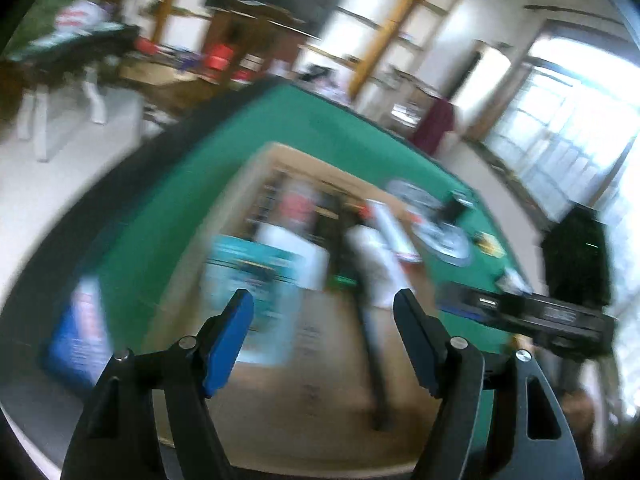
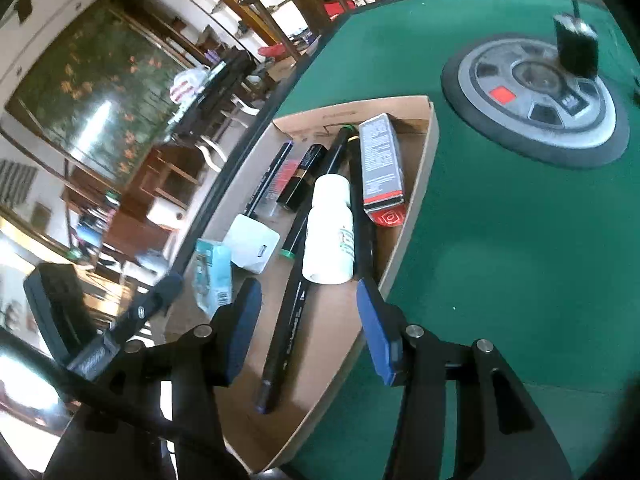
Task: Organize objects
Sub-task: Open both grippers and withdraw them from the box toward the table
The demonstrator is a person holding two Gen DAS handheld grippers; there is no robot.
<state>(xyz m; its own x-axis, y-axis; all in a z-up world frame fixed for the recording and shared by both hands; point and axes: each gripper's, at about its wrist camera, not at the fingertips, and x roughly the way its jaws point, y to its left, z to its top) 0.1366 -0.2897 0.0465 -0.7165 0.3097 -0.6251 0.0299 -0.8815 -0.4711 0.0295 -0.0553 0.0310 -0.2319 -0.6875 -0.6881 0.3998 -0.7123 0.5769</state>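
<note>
Cardboard makes the shallow tray (image 2: 416, 196) that lies on the green table (image 2: 500, 240), along its left edge; in it lie a white bottle (image 2: 330, 232), a long black marker (image 2: 288, 320), a grey-and-red box (image 2: 380, 164), a white charger (image 2: 252, 248), a teal box (image 2: 212, 276) and a lipstick (image 2: 302, 180), packed close side by side; a round grey disc (image 2: 536, 96) sits well apart, toward the far right corner. The right gripper (image 2: 308, 328) hovers above the tray's near end, jaws apart and empty; the left gripper (image 1: 324, 344), its view badly blurred, is likewise apart and holds nothing. Judging by this, most items are already binned and the step in hand is choosing the next; that calls for reaching an object outside the tray.
</note>
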